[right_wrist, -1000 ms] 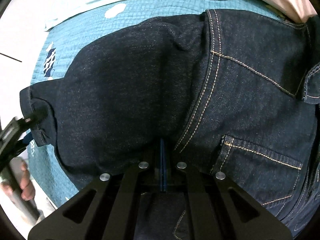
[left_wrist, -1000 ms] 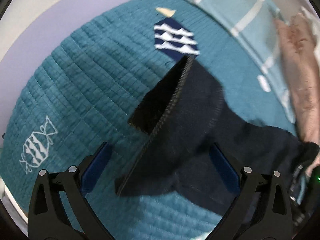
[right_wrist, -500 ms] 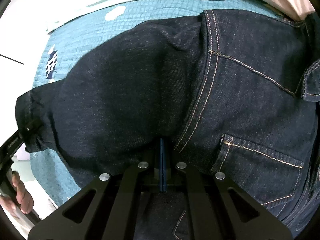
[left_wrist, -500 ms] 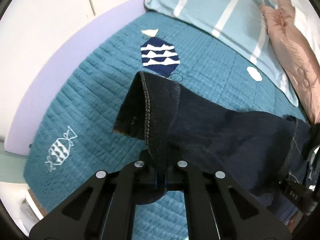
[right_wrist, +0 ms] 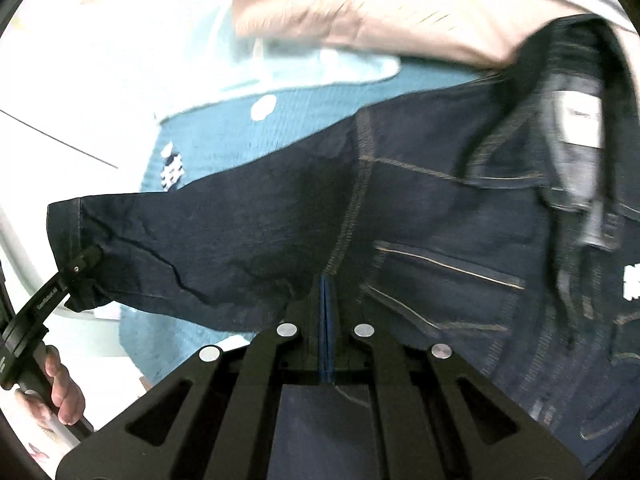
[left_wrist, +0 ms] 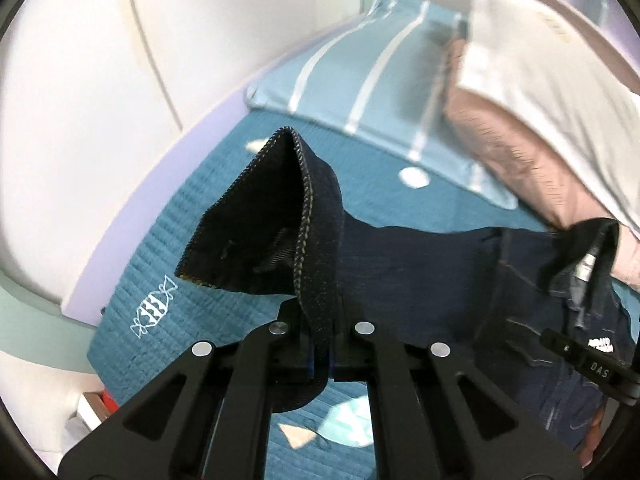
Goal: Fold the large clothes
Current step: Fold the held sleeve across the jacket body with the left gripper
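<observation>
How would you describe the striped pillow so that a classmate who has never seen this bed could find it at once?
Start at the teal quilted bedspread. At its far end lies the striped pillow, beside a pink cushion. It alone is pale blue with white stripes.

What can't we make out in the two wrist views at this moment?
- Left wrist: the other leg and the front of the jeans; folds and the frame edge hide them.
- Left wrist: the right hand-held gripper is cut off at the right edge; its fingertips are not seen.
- Right wrist: the print on the white label is motion-blurred.
- Right wrist: the pink cloth is too blurred to identify.
- Right wrist: the left hand-held gripper has its pads buried in the hem.
</observation>
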`<control>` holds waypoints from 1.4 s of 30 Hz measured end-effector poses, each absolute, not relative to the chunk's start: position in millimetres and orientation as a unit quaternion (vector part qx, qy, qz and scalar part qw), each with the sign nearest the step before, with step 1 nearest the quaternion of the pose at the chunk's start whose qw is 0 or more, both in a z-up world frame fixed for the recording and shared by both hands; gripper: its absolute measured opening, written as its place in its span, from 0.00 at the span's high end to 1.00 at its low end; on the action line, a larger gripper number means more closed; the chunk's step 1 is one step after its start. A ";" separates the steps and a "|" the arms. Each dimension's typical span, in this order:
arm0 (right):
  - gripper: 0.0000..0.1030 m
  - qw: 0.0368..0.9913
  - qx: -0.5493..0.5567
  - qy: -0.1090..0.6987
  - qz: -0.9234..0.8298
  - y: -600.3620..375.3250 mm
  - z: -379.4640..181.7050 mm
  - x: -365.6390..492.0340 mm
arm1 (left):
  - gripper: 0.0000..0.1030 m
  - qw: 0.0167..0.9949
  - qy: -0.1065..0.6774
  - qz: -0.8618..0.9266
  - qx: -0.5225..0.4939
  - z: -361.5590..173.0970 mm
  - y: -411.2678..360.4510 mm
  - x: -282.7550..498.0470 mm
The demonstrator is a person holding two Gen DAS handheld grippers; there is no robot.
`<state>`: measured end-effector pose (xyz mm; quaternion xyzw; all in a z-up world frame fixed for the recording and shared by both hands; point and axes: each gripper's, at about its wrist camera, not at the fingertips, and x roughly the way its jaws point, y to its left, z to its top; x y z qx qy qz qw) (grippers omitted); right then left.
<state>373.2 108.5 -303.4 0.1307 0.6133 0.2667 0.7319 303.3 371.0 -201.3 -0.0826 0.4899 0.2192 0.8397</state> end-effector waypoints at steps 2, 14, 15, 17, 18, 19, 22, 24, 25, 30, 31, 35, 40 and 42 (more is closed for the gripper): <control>0.99 0.739 0.146 0.606 0.257 78.1 -291.9 365.8 | 0.97 0.849 0.479 0.211 -0.070 -184.3 350.9 300.6; 0.97 0.782 0.217 0.553 0.187 -86.4 -254.2 300.2 | 0.96 0.884 0.453 0.110 -0.021 -128.7 175.3 307.3; 0.97 0.785 0.225 0.550 0.177 -103.2 -254.1 293.2 | 0.96 0.884 0.457 0.095 -0.019 -131.9 152.7 310.6; 0.97 0.786 0.241 0.546 0.162 -132.5 -255.6 282.1 | 0.96 0.882 0.465 0.072 -0.013 -140.8 118.6 317.4; 0.97 0.785 0.249 0.545 0.154 -148.5 -256.9 276.8 | 0.96 0.881 0.470 0.060 -0.010 -147.7 99.6 321.5; 0.96 0.785 0.257 0.545 0.145 -162.3 -259.3 271.8 | 0.96 0.879 0.474 0.052 -0.007 -154.1 85.9 325.1; 0.96 0.784 0.272 0.548 0.103 -205.1 -270.7 258.0 | 0.96 0.868 0.494 0.037 0.008 -187.0 39.3 340.3; 0.96 0.781 0.282 0.552 0.072 -232.3 -283.7 250.0 | 0.96 0.857 0.514 0.030 0.013 -209.8 16.1 350.9; 0.96 0.778 0.283 0.558 0.055 -242.9 -291.3 247.7 | 0.96 0.850 0.525 0.024 0.015 -226.4 2.3 357.6; 0.96 0.759 0.297 0.579 0.006 -289.8 -326.8 233.8 | 0.96 0.825 0.563 0.025 0.048 -294.5 -36.6 375.9; 0.96 0.758 0.297 0.581 0.001 -293.6 -331.1 232.1 | 0.96 0.818 0.572 0.027 0.055 -310.1 -44.3 378.6; 0.96 0.747 0.302 0.592 -0.006 -302.7 -345.0 224.9 | 0.95 0.800 0.591 0.039 0.094 -352.9 -66.7 382.3; 0.96 0.741 0.306 0.598 -0.011 -299.3 -351.9 222.5 | 0.87 0.796 0.588 0.038 0.139 -367.4 -88.0 379.1; 0.96 0.741 0.311 0.595 -0.009 -297.8 -350.5 222.3 | 0.77 0.794 0.591 0.028 0.138 -366.0 -94.9 378.0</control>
